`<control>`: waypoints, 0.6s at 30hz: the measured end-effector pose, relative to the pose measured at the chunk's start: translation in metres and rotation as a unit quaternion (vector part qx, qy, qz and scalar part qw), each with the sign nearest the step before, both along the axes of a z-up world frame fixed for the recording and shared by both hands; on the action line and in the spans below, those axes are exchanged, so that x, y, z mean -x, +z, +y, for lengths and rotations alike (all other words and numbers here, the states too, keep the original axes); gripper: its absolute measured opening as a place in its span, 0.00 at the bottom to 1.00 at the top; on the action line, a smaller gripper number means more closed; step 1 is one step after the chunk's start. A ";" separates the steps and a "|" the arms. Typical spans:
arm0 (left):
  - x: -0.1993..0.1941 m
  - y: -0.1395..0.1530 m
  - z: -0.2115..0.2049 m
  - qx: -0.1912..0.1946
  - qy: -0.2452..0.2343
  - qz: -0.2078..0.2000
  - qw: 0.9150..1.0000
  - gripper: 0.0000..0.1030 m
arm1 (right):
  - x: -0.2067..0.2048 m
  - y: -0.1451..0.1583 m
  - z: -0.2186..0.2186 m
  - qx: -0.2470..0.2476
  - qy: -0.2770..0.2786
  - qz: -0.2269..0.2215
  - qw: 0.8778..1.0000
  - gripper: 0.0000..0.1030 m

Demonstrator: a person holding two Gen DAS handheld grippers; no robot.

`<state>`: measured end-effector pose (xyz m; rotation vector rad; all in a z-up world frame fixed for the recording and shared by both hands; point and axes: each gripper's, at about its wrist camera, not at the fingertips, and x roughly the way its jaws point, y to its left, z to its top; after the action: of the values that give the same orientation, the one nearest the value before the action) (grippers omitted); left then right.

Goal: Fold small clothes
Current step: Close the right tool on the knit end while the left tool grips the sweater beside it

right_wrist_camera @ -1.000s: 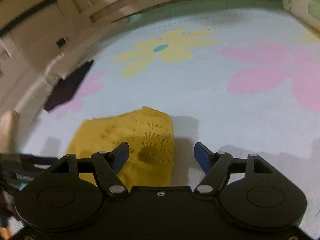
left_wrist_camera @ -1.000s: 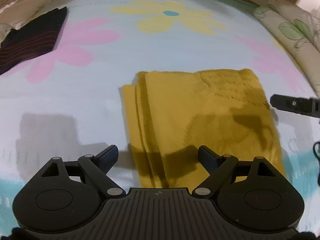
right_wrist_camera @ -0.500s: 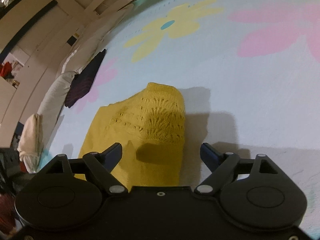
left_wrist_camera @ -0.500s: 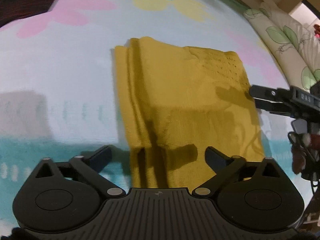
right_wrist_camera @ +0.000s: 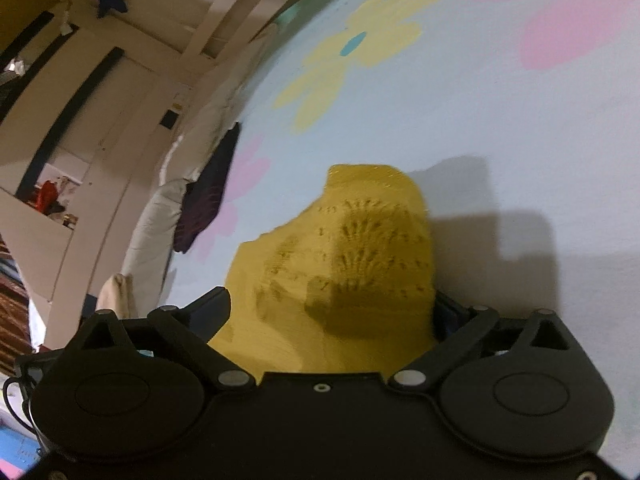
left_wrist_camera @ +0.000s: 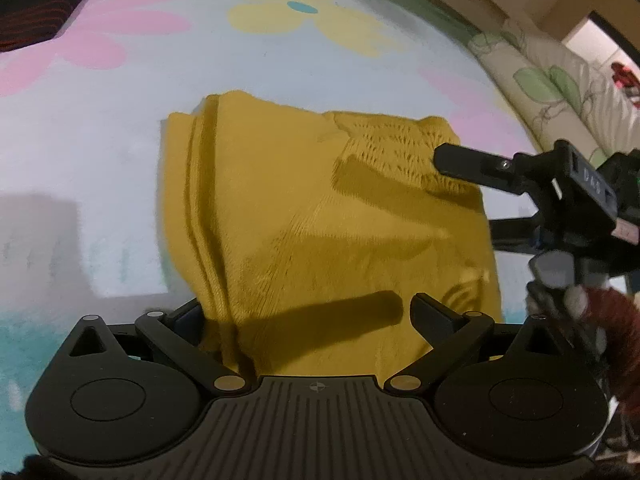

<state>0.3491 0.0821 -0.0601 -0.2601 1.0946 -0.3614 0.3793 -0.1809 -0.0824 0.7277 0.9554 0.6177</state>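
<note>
A folded mustard-yellow knit garment (left_wrist_camera: 320,220) lies on the flowered bedsheet (left_wrist_camera: 100,160). My left gripper (left_wrist_camera: 308,312) is open, its jaws spanning the garment's near edge, with cloth between them. My right gripper (right_wrist_camera: 332,304) is open too, with the garment's patterned right end (right_wrist_camera: 360,248) between its jaws. In the left wrist view the right gripper (left_wrist_camera: 480,196) comes in from the right, its upper finger (left_wrist_camera: 472,162) over the garment's far right corner.
A folded dark striped garment (left_wrist_camera: 36,12) lies at the far left of the bed, also in the right wrist view (right_wrist_camera: 208,192). A leaf-print pillow (left_wrist_camera: 560,88) lines the right side. A white pillow (right_wrist_camera: 156,220) and a wardrobe (right_wrist_camera: 80,120) stand at the left.
Both grippers have moved down and forward onto the yellow garment. Its edges now lie between the jaws of each. The right gripper reaches over the garment's right corner.
</note>
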 end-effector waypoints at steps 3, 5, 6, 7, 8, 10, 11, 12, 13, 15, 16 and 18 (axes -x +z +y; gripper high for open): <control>0.000 -0.001 -0.001 0.005 0.001 -0.005 1.000 0.99 | -0.001 0.001 0.003 0.002 0.007 -0.005 1.000 1.00; 0.001 -0.002 -0.003 0.003 0.007 -0.006 1.000 0.99 | -0.001 0.002 0.003 0.006 0.009 -0.004 1.000 1.00; 0.001 -0.001 -0.004 0.001 0.014 -0.007 1.000 0.97 | -0.001 0.002 0.003 0.003 0.005 0.001 1.000 1.00; 0.002 0.000 -0.005 -0.001 0.022 -0.006 1.000 0.94 | 0.000 0.002 0.002 -0.001 0.003 0.008 1.000 1.00; 0.002 0.001 -0.006 -0.006 0.030 -0.008 1.000 0.87 | -0.001 0.002 0.002 -0.004 0.004 0.014 1.000 1.00; 0.002 0.005 -0.008 -0.026 0.032 -0.014 0.999 0.59 | 0.000 0.002 0.004 0.006 0.010 0.018 1.000 0.85; 0.002 0.007 -0.008 -0.026 0.028 -0.016 0.999 0.53 | 0.002 0.004 0.006 0.029 0.009 0.012 0.999 0.58; 0.001 0.008 -0.008 -0.018 0.026 -0.017 0.999 0.39 | 0.002 0.005 0.008 0.048 0.010 0.011 0.999 0.45; 0.000 0.010 -0.008 -0.007 0.028 -0.017 0.999 0.28 | 0.004 0.006 0.007 0.046 0.011 0.010 0.999 0.44; 0.002 0.016 -0.010 0.001 0.032 -0.022 0.999 0.27 | 0.008 0.013 0.007 0.054 0.011 0.003 0.998 0.42; 0.005 0.021 -0.012 0.000 0.028 -0.030 0.999 0.27 | 0.011 0.022 0.008 0.073 0.011 -0.003 0.997 0.41; 0.013 0.032 -0.019 0.004 0.019 -0.043 0.999 0.27 | 0.019 0.039 0.008 0.083 0.013 -0.019 0.996 0.40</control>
<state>0.3365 0.0631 -0.0282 -0.2688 1.0034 -0.3402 0.3599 -0.1730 -0.0430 0.5545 0.9690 0.5655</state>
